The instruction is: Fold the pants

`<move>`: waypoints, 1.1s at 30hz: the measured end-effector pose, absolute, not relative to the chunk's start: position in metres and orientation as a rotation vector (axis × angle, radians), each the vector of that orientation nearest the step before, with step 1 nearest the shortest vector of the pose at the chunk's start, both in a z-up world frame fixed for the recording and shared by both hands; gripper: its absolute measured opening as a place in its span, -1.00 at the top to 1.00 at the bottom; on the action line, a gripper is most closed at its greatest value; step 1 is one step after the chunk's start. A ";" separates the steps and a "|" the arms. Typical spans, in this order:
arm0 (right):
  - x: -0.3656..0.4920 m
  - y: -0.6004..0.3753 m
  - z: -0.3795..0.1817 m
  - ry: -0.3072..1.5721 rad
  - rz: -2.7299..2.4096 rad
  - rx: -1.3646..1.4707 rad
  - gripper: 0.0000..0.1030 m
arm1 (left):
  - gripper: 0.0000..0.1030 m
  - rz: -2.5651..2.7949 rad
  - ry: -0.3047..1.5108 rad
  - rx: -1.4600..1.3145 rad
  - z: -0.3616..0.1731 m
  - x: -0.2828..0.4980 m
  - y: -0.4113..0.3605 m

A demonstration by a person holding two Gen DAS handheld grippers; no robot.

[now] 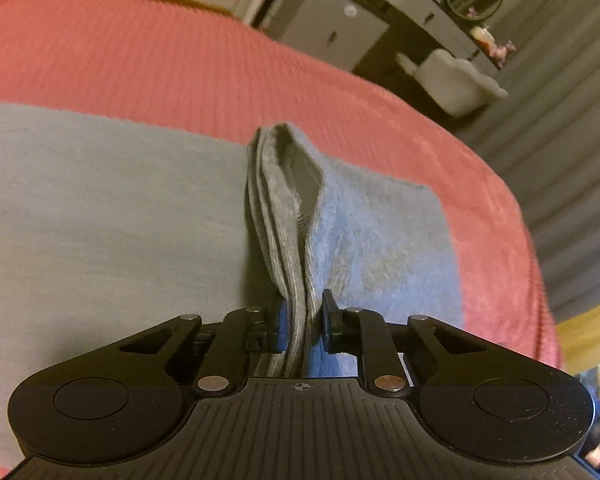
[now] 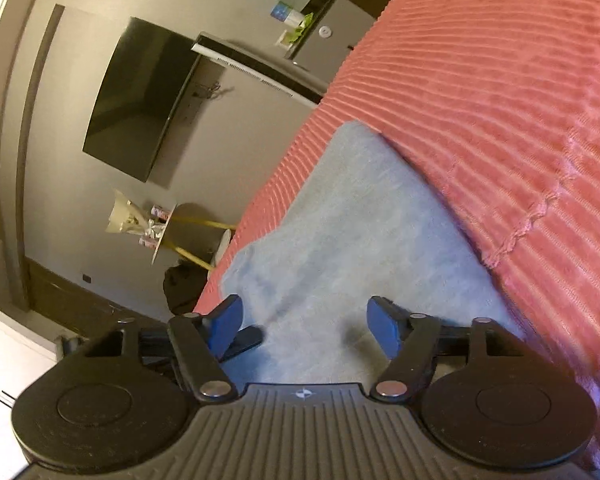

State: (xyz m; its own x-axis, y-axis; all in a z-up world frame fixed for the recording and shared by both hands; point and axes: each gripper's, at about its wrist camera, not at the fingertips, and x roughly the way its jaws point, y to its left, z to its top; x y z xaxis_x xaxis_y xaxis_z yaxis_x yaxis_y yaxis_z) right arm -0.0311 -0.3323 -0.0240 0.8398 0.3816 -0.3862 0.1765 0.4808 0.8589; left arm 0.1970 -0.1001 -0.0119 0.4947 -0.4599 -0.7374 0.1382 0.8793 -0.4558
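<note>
No readable text, brand or number is found in either view. Only a small crosshair mark is seen, printed on each gripper body: left gripper (image 1: pixel 302 322), right gripper (image 2: pixel 305 326). Labels on distant items are blurred.

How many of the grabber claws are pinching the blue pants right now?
1. The left gripper is shut on the ribbed cuff of the pants. The right gripper hangs open over the pants, pinching nothing.
</note>
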 end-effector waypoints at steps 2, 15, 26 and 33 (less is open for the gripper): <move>-0.029 -0.332 -0.025 0.612 0.120 1.082 -0.42 | 0.64 -0.326 1.001 -0.338 -0.018 0.193 -0.081; -0.017 -0.318 -0.028 0.686 0.096 1.006 -0.41 | -0.09 -0.265 0.948 -0.333 -0.018 0.217 -0.069; -0.021 -0.323 -0.032 0.643 0.104 1.024 -0.15 | 0.66 -0.322 0.862 -0.254 0.005 0.219 -0.077; -0.020 -0.325 -0.037 0.668 0.093 1.060 0.01 | 0.09 -0.153 0.933 -0.277 -0.016 0.211 -0.063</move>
State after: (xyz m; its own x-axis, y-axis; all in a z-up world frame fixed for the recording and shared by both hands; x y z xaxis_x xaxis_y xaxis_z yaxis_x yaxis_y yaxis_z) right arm -0.0204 -0.3250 -0.0366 0.8009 0.3804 -0.4624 0.2391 0.5048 0.8295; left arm 0.2106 -0.0628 -0.0160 0.5881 -0.2483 -0.7698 0.0103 0.9539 -0.2999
